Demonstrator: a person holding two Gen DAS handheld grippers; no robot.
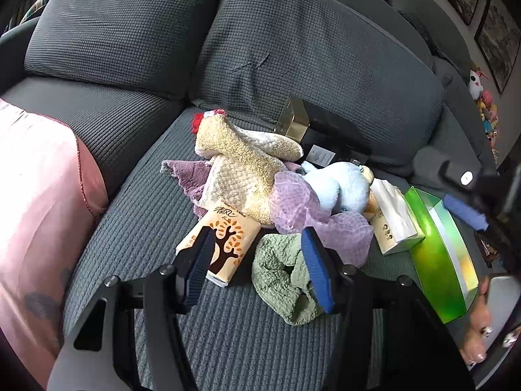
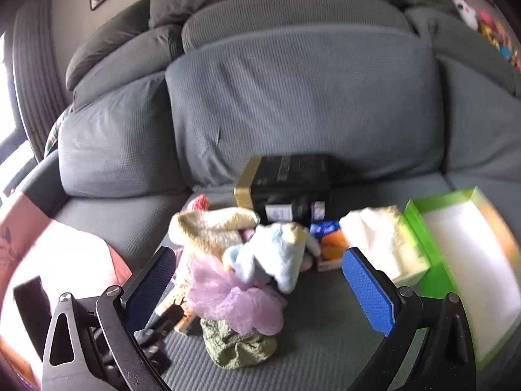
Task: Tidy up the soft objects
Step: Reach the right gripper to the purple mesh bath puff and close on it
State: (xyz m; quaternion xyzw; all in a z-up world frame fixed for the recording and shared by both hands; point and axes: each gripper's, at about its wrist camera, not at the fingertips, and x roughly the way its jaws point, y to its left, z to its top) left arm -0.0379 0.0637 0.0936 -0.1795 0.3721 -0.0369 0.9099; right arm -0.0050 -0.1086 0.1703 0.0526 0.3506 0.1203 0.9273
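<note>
A pile of soft things lies on the grey sofa seat [image 1: 136,215]: a beige plush chicken [image 1: 241,159], a light blue plush toy [image 1: 335,185], a lilac cloth [image 1: 309,215], a purple cloth [image 1: 182,172] and a green cloth [image 1: 280,277]. My left gripper [image 1: 257,260] is open just above the green cloth and an orange tissue pack [image 1: 224,244]. My right gripper [image 2: 260,280] is open, with the blue plush [image 2: 276,257], lilac cloth [image 2: 237,303] and green cloth [image 2: 237,345] between its fingers. It also shows at the right of the left wrist view [image 1: 456,192].
An open green box [image 2: 462,260] stands at the right, also in the left wrist view [image 1: 439,251]. A white tissue pack [image 1: 394,218] leans beside it. A black and gold box [image 2: 286,182] rests against the back cushion. A pink cushion [image 1: 39,211] lies at the left.
</note>
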